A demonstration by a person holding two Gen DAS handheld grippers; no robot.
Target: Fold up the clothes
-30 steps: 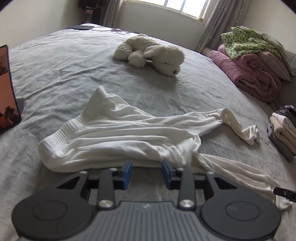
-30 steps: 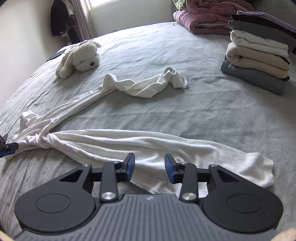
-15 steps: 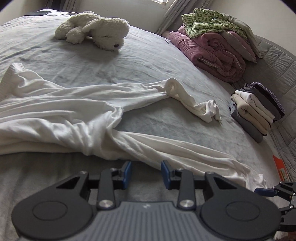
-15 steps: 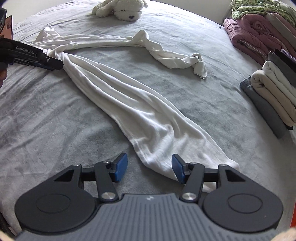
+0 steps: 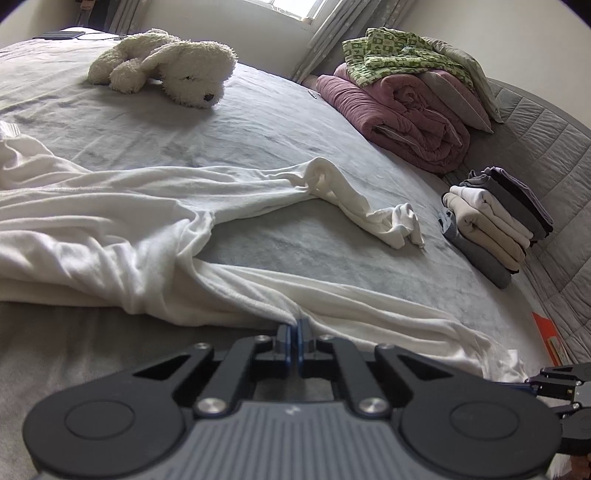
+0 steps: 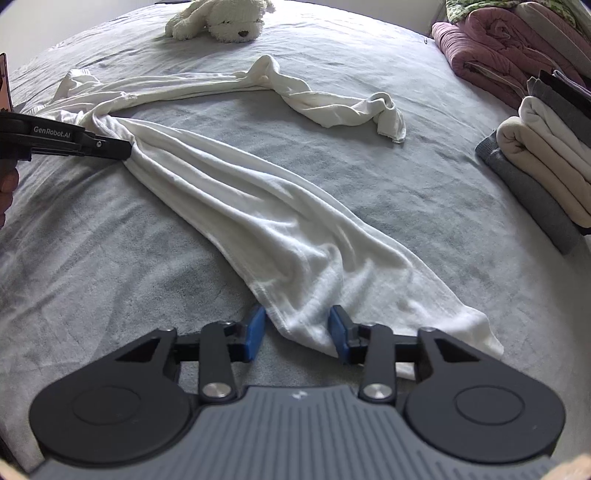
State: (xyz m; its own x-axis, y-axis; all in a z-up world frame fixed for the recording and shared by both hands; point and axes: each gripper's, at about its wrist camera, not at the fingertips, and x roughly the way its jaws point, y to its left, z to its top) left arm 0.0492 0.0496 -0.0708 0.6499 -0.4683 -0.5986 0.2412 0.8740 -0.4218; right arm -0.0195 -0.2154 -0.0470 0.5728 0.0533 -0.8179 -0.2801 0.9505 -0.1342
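This is a bedroom in a home. A big bed (image 5: 258, 122) with a gray sheet fills the room. A fluffy white toy dog (image 5: 170, 68) lies at the far side. On the right sit rolled blankets (image 5: 406, 107) and a small pile of folded clothes (image 5: 491, 221). A window (image 5: 291, 7) with curtains (image 5: 325, 33) is on the far wall.

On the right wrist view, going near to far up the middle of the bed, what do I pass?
Right gripper, open around the hem → white garment → its twisted far leg → plush dog.
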